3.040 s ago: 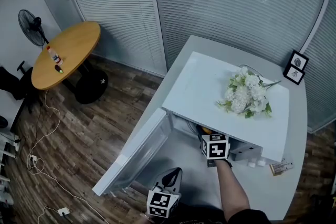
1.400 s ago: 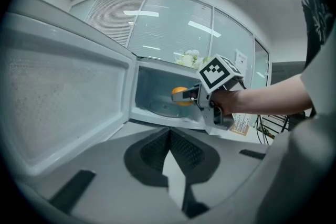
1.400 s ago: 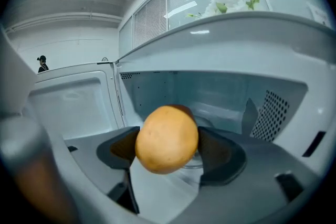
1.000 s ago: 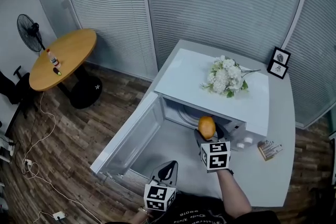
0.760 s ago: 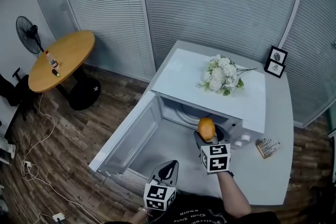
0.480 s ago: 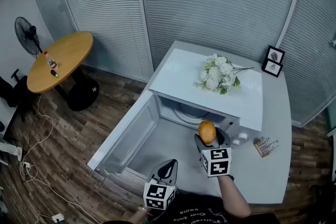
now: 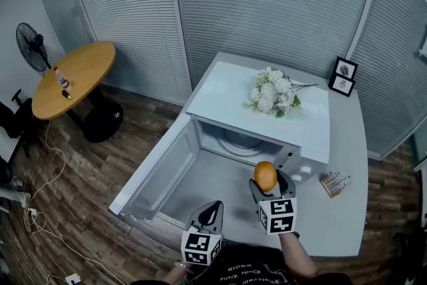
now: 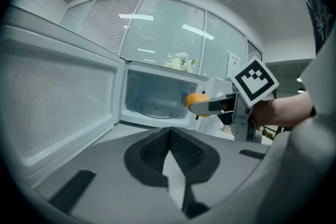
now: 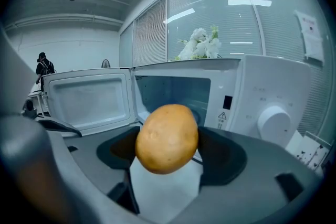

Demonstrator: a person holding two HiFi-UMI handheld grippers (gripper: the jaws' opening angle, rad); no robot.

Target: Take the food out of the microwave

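The white microwave (image 7: pixel 303 132) sits on a grey counter with its door (image 7: pixel 155 167) swung wide open to the left. Its cavity holds only the glass turntable (image 8: pixel 153 110). My right gripper (image 7: pixel 267 185) is shut on a yellow-brown potato (image 7: pixel 265 176) (image 9: pixel 167 137) (image 8: pixel 196 98), held just outside the microwave opening, in front of the control panel. My left gripper (image 7: pixel 209 215) is shut and holds nothing; it hangs low in front of the open door, left of the right gripper.
A bunch of white flowers (image 7: pixel 272 92) lies on top of the microwave. Two small picture frames (image 7: pixel 343 75) stand at the counter's far right, and a small packet (image 7: pixel 334 183) lies beside the microwave. A round wooden table (image 7: pixel 72 77) and a fan (image 7: pixel 31 50) stand at left.
My right gripper has drawn the potato back out of the microwave cavity toward me. The left gripper has stayed in about the same place. The head view has shifted.
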